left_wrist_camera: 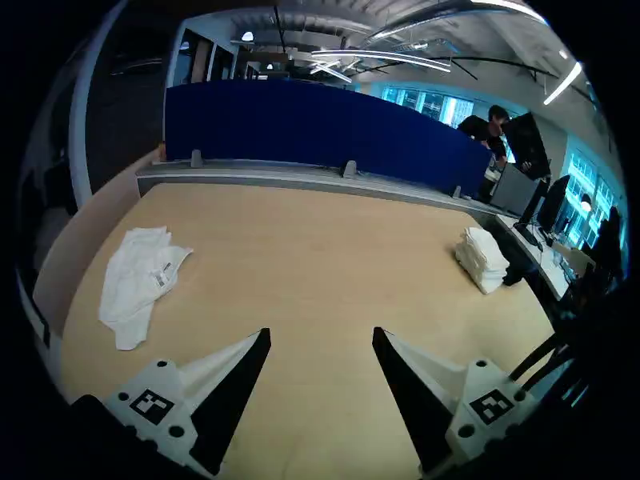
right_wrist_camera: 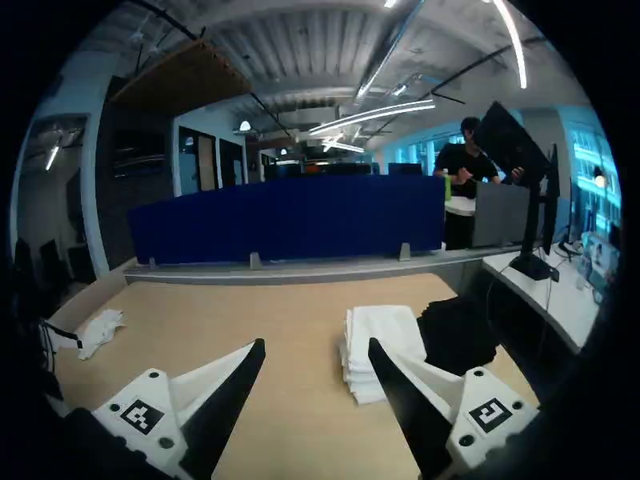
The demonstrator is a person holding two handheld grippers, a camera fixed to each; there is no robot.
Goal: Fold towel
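Left gripper view: my left gripper (left_wrist_camera: 320,332) hangs over the near edge of the counter (left_wrist_camera: 320,248). Its fingers are spread wide, with pale wood showing in the gap between them. Each finger carries a square black-and-white marker near its base.

The loose towel (left_wrist_camera: 140,280) is white and crumpled, with a small tag facing up. It lies on the left part of the counter, ahead and to the left of the gripper's left finger, apart from it.

A stack of folded towels (left_wrist_camera: 482,258) sits at the counter's far right edge, well apart from the loose towel. Something dark lies just beside the stack on its right; I cannot tell what it is from here.

A blue divider (left_wrist_camera: 320,132) runs along the back edge of the counter on a grey rail. Behind it, at right, a person (left_wrist_camera: 488,128) stands near a dark screen (left_wrist_camera: 528,144).

Right gripper view: my right gripper (right_wrist_camera: 316,344) is likewise spread wide above the counter (right_wrist_camera: 240,320).

- The stack of folded towels (right_wrist_camera: 380,344) is just ahead, partly hidden behind the right finger. I cannot tell whether that finger touches it.
- A pile of black cloth (right_wrist_camera: 460,332) lies just beside the stack on its right.
- The loose towel (right_wrist_camera: 96,330) sits far off at the counter's left edge.
- The blue divider (right_wrist_camera: 288,216) closes the back of the counter.
- The person (right_wrist_camera: 464,160) stands beyond it beside a tilted dark screen (right_wrist_camera: 512,144).
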